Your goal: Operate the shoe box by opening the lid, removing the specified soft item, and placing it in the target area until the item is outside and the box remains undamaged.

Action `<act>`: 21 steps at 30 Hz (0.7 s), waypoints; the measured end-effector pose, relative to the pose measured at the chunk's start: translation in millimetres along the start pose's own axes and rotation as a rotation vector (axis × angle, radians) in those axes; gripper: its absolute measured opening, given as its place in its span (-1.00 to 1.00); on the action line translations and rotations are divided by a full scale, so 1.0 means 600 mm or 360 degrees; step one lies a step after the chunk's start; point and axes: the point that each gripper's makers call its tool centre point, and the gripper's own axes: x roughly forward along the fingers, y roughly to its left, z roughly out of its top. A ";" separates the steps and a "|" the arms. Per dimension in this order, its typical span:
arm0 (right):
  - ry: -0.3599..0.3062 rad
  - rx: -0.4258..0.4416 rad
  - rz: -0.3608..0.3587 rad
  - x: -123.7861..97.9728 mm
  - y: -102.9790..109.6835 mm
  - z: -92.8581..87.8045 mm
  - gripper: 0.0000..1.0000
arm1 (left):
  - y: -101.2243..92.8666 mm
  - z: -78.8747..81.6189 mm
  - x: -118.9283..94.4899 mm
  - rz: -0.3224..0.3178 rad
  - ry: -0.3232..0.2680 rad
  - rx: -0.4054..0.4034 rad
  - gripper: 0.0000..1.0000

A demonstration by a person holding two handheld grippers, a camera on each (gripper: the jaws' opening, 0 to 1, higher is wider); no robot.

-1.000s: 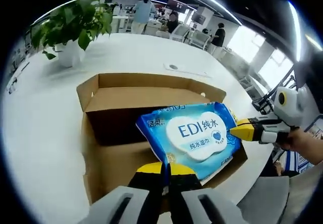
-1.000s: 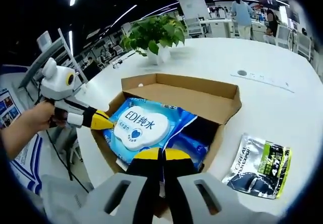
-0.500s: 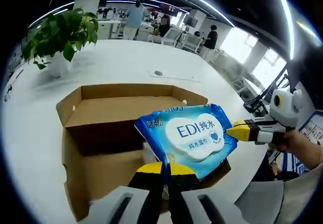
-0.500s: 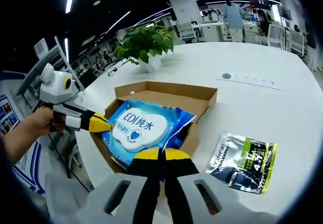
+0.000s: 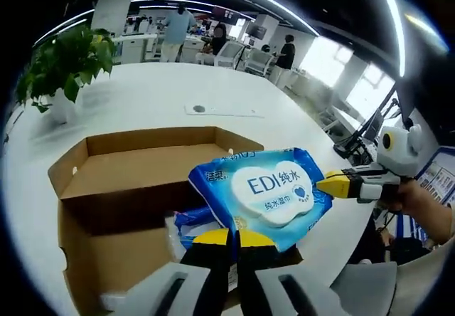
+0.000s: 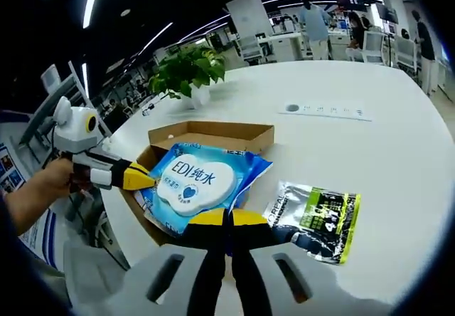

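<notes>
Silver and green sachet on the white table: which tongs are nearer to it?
Right. The right tongs, shut on the blue wipes pack, sit just beside the sachet; the left tongs grip the pack's far edge.

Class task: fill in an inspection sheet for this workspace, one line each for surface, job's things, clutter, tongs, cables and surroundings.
Surface: white round table, bare apart from the items below.
Job's things: open brown cardboard shoe box; blue soft wet-wipes pack held above it.
Clutter: silver-and-green foil sachet lying beside the box; white strip further back.
Tongs: left tongs and right tongs both shut on opposite edges of the pack.
Cables: nothing seen.
Surroundings: potted green plant on the table; people and desks behind.
</notes>
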 end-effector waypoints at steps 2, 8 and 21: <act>-0.0004 0.0003 -0.0007 -0.008 -0.010 0.001 -1.00 | -0.009 0.003 0.007 -0.0008 -0.0006 0.0002 -1.00; -0.0003 0.0006 -0.0028 -0.030 -0.038 -0.002 -1.00 | -0.035 0.011 0.030 -0.0024 -0.0021 0.0018 -1.00; -0.0083 0.0112 -0.0008 -0.071 -0.082 0.001 -1.00 | -0.080 0.026 0.065 -0.0081 -0.0027 0.0024 -1.00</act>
